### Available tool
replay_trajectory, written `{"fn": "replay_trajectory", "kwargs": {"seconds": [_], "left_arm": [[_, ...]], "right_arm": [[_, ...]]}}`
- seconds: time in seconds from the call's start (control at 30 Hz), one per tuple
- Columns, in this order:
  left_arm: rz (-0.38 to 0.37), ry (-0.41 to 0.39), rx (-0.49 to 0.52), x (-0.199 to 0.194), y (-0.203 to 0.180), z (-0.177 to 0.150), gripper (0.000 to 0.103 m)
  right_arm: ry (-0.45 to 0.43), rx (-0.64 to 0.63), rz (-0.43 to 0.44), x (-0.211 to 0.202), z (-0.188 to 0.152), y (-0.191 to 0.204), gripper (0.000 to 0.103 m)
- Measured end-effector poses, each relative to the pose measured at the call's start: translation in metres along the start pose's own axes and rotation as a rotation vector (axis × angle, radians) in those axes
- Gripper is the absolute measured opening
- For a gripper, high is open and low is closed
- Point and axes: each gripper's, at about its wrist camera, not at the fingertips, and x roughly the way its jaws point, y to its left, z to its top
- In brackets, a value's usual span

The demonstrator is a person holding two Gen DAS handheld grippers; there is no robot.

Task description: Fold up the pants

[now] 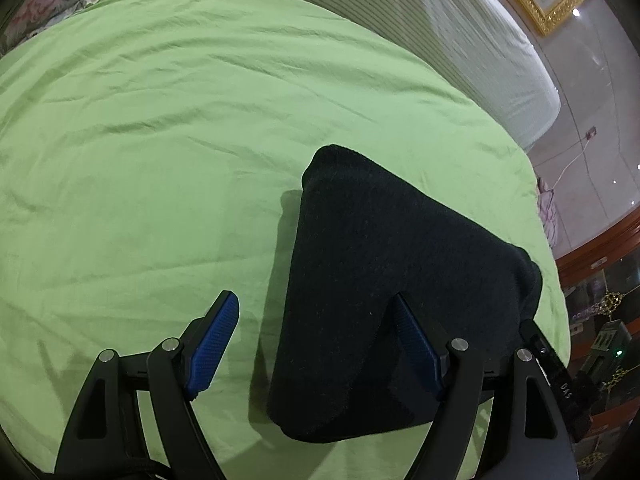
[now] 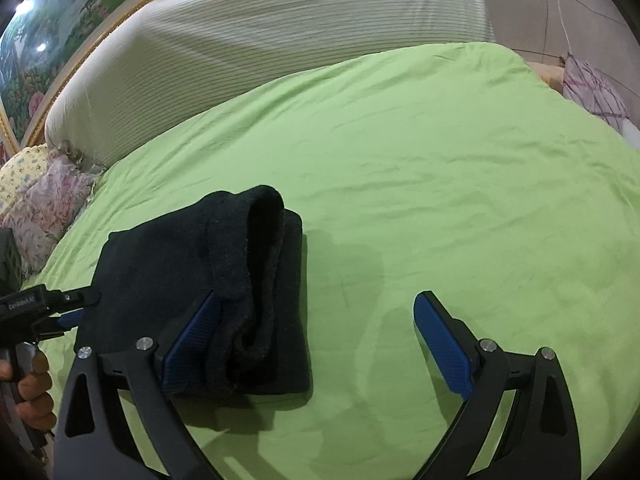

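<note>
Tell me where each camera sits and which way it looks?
Left wrist view: sits on the left gripper, looking down along its open blue fingers at the folded black pants on the green sheet; the right gripper's tip pokes in at the right.
Right wrist view: sits on the right gripper, open, looking down at the pants from the other side; a hand holding the left gripper shows at the left.
Both share the pants, green sheet and striped bedding.
</note>
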Motion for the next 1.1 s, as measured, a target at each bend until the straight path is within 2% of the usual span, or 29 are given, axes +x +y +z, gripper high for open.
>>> {"fn": "replay_trajectory", "kwargs": {"seconds": [0.17, 0.3, 0.5, 0.63, 0.73, 0.8, 0.83, 1.1], "left_arm": [[-0.005, 0.014, 0.000, 0.006, 0.000, 0.000, 0.080], [-0.007, 0.018, -0.001, 0.009, 0.003, -0.001, 0.082], [0.013, 0.015, 0.022, 0.015, 0.004, -0.002, 0.086], [0.024, 0.004, 0.039, 0.020, 0.001, -0.003, 0.086], [0.002, 0.011, 0.056, 0.023, -0.004, -0.002, 0.079], [-0.038, 0.026, 0.057, 0.027, -0.008, -0.003, 0.065], [-0.049, 0.031, 0.057, 0.028, -0.009, -0.002, 0.063], [-0.070, -0.014, 0.088, 0.012, -0.013, -0.003, 0.040]], "right_arm": [[0.023, 0.054, 0.143, 0.002, -0.002, -0.003, 0.095], [0.046, 0.119, 0.238, 0.015, -0.009, -0.017, 0.083], [0.042, 0.128, 0.332, 0.015, -0.014, -0.020, 0.063], [0.064, 0.126, 0.363, 0.018, -0.015, -0.018, 0.060], [0.074, 0.126, 0.366, 0.020, -0.014, -0.015, 0.060], [0.075, 0.120, 0.358, 0.020, -0.015, -0.012, 0.060], [0.073, 0.118, 0.355, 0.019, -0.016, -0.011, 0.060], [0.045, 0.118, 0.349, 0.011, -0.014, -0.004, 0.051]]}}
